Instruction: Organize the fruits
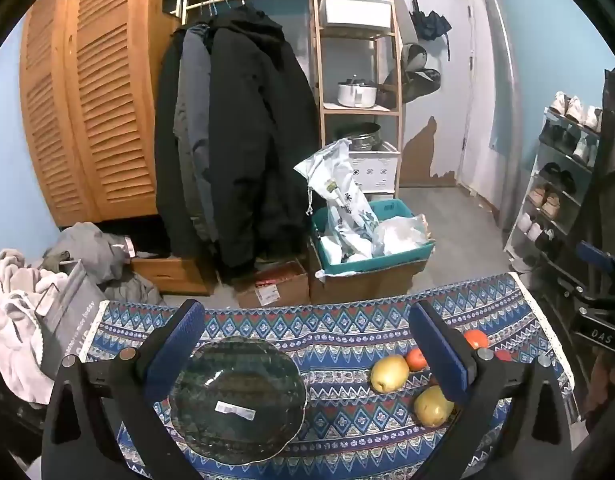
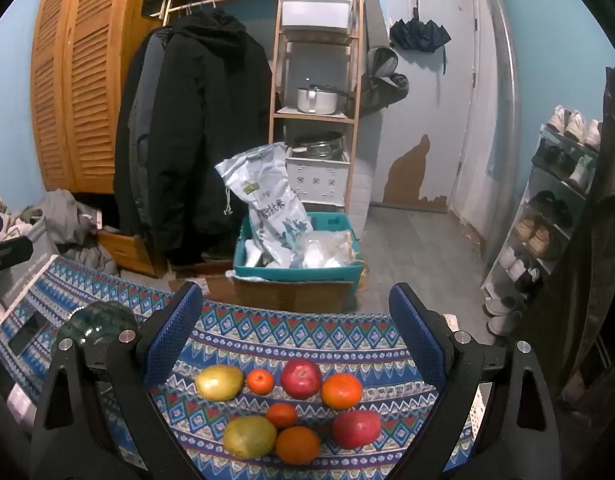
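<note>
My left gripper [image 1: 307,350] hangs wide open and empty above the dark glass plate [image 1: 237,402] on the bench [image 1: 339,320]. My right gripper [image 2: 295,328] gapes too, holding nothing, over the fruit: two pears [image 2: 219,382], two red apples [image 2: 301,378] and four oranges [image 2: 341,391] (clustered on the patterned cloth).

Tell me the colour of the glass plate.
Dark green scalloped glass plate, with a white sticker; clearest in the left wrist view.

Both grippers held level, jaws spread.
Left gripper [image 1: 307,344] and right gripper [image 2: 295,328] gape wide (blue pads [image 2: 171,336] facing inward), each gripping nothing.
</note>
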{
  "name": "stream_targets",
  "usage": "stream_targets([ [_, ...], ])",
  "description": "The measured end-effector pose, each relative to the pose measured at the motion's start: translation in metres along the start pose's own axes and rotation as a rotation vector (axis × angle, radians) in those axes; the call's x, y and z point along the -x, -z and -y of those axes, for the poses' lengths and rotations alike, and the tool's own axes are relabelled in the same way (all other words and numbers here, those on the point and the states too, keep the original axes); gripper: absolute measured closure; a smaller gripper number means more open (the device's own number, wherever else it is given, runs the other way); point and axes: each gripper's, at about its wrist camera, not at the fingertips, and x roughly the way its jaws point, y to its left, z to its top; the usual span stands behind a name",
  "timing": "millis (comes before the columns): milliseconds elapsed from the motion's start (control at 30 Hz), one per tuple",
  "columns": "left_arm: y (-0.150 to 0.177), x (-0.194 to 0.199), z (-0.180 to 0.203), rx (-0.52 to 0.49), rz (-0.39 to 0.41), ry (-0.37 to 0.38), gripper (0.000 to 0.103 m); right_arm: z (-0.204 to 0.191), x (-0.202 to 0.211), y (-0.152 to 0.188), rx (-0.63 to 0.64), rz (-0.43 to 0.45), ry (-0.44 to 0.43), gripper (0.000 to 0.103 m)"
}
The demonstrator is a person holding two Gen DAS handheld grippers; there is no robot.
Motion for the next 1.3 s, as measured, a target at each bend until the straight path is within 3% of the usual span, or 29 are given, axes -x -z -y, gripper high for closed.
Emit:
stream_targets([
  [1300,0.001,0.004,-0.002,-0.013,0.034,0.011,0.001,0.002,0.001,0.000,0.007,-0.004,0.009,0.011],
])
